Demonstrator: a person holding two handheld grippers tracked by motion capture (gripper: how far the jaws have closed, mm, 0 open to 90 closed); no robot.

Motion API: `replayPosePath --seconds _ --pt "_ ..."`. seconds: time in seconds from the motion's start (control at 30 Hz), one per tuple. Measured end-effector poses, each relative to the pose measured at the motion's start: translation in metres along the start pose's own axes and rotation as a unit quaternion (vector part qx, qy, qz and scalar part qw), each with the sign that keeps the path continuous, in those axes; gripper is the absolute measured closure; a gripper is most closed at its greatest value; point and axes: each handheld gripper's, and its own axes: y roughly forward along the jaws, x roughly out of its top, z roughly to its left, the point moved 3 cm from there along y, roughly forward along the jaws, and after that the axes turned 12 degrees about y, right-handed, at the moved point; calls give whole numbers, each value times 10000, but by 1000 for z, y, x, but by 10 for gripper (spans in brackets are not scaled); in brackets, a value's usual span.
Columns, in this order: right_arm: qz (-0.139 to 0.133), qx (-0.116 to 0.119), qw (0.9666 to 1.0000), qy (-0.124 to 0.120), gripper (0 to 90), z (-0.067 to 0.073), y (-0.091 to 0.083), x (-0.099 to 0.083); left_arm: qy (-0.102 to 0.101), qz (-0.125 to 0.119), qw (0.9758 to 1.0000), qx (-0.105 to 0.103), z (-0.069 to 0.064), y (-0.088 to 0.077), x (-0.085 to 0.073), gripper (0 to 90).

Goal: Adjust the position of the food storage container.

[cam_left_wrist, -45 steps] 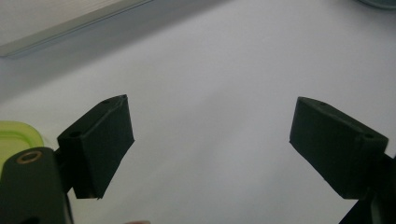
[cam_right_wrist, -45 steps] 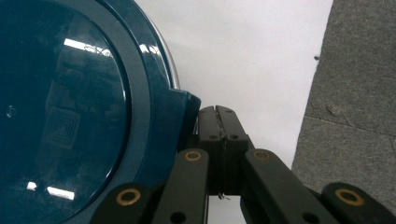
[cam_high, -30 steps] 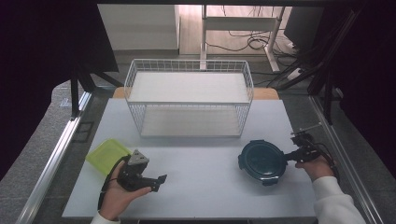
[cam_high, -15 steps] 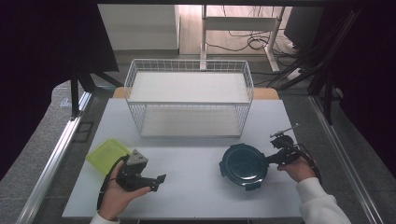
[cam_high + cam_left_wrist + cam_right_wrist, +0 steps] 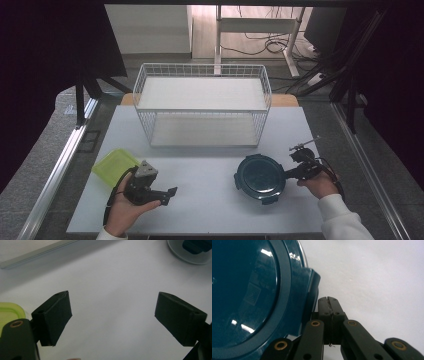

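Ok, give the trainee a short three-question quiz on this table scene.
1. True or false: the right gripper has its jaws shut, side by side, against the clip at the edge of the round dark teal container.
2. Which thing lies closest to the left gripper?
A. the white wire rack
B. the yellow-green lid
C. the teal container
3. Fill in: the left gripper's jaws stand ____ with nothing but bare white table between them.

Key: 1 true; 2 B; 3 open.
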Motion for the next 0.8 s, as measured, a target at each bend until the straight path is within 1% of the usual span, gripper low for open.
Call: replayPosePath --seconds 0.03,0.17,0.27,0.3,0.4,0.43,0.63,0.73,0.8 --pt "86 -37 9999 -43 893 1 2 -3 10 8 10000 6 0 1 0 139" --pt "54 27 10000 -2 892 0 3 -6 7 43 10000 18 0 2 0 139" --pt "55 69 10000 27 893 1 3 -8 -35 71 10000 31 2 3 -1 140" --pt "78 62 9999 -28 893 3 3 -9 -36 72 10000 31 2 3 -1 141" --pt "79 91 9999 -57 893 6 2 -11 -37 70 10000 29 1 3 -1 140" --pt "76 77 9999 -101 893 9 3 -12 -28 74 10000 38 1 3 -1 141" --pt "58 132 9998 -125 892 14 5 -11 -20 73 10000 10 0 4 -1 141" --pt "95 123 9997 -207 892 21 7 -9 -30 82 10000 6 1 4 -1 141" --pt "91 162 9995 -262 892 26 8 -7 -55 69 10000 10 2 4 -1 141"
